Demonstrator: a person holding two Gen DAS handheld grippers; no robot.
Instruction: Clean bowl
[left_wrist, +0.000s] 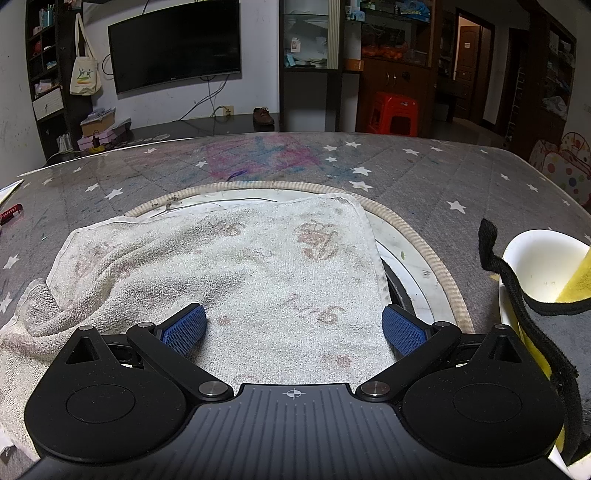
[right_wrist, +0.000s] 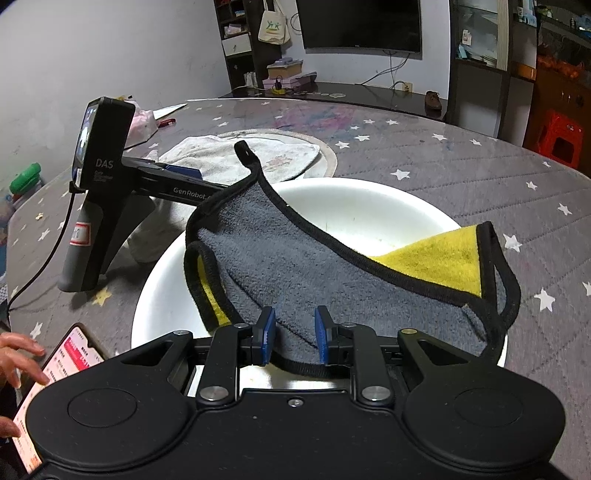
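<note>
The white bowl (right_wrist: 354, 210) sits on the star-patterned surface (right_wrist: 461, 166), a grey-and-yellow cloth (right_wrist: 314, 273) draped across it; right gripper (right_wrist: 294, 341) jaws pinch the cloth's near hem; left gripper (left_wrist: 294, 326) jaws gape over a white towel (left_wrist: 240, 258); the bowl looks rigid and slick (likely to slide), so steady its rim.

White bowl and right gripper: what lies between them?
The grey-and-yellow cloth, draped over the white bowl, lies between the right gripper fingers; right wrist view.

One white bowl (right_wrist: 354, 210), one grey-and-yellow cloth (right_wrist: 332, 273), one white towel (left_wrist: 221, 266), two grippers (left_wrist: 293, 326) (right_wrist: 293, 339), one phone (right_wrist: 55, 373), one hand (right_wrist: 16, 365) counted.
</note>
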